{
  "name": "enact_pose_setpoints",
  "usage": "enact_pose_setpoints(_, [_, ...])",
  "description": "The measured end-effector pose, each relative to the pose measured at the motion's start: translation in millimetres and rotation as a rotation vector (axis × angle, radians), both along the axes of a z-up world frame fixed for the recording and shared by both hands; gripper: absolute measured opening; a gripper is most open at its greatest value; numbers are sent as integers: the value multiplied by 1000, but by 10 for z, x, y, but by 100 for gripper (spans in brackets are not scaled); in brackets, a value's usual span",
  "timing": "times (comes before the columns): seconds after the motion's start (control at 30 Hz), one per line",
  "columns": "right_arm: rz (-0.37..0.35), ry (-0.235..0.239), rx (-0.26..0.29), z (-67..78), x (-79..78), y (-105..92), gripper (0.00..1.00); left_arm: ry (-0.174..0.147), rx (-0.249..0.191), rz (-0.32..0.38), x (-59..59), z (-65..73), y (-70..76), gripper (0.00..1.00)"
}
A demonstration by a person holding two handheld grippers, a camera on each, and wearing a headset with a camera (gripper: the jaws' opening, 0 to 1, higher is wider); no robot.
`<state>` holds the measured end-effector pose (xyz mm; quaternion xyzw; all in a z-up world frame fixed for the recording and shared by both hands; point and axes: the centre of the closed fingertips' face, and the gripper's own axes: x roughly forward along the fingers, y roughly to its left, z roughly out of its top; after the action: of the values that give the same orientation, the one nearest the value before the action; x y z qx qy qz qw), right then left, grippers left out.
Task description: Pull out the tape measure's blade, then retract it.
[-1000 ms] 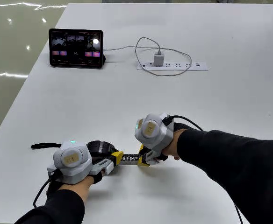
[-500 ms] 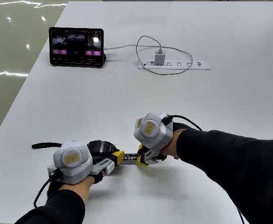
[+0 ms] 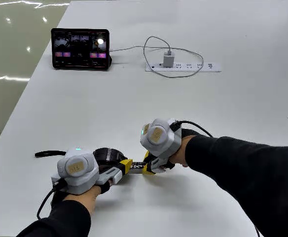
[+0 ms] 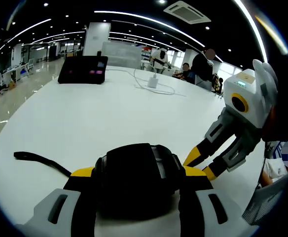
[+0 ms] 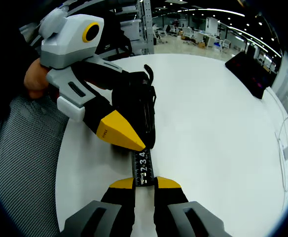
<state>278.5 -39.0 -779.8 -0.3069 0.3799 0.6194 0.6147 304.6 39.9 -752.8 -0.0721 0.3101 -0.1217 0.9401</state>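
A black tape measure lies on the white table near its front, with my left gripper shut on the case. In the left gripper view the case sits between the yellow-tipped jaws. A short length of blade, with numerals 2 to 4 on it, runs from the case to my right gripper, which is shut on the blade's end. In the head view the right gripper stands just right of the case. The black wrist strap trails to the left.
A tablet stands at the back left. A white power strip with a charger and looped cable lies at the back. The table's left edge drops to a glossy floor. People stand far off.
The right gripper has moved slightly left toward the case, and the exposed blade is a little shorter. The left gripper keeps its hold on the case.
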Motion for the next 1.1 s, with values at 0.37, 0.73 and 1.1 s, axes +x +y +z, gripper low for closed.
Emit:
enact_pose_setpoints(0.37, [-2, -5, 19, 7, -7, 94, 10, 0, -2, 0, -2, 2, -5, 63])
enact_pose_setpoints(0.73, [7, -8, 30, 7, -13, 151, 10, 0, -7, 1, 4, -5, 0, 63])
enact_pose_setpoints(1.1, [3, -6, 42, 0, -11, 209, 10, -1, -12, 4, 11, -4, 1, 63])
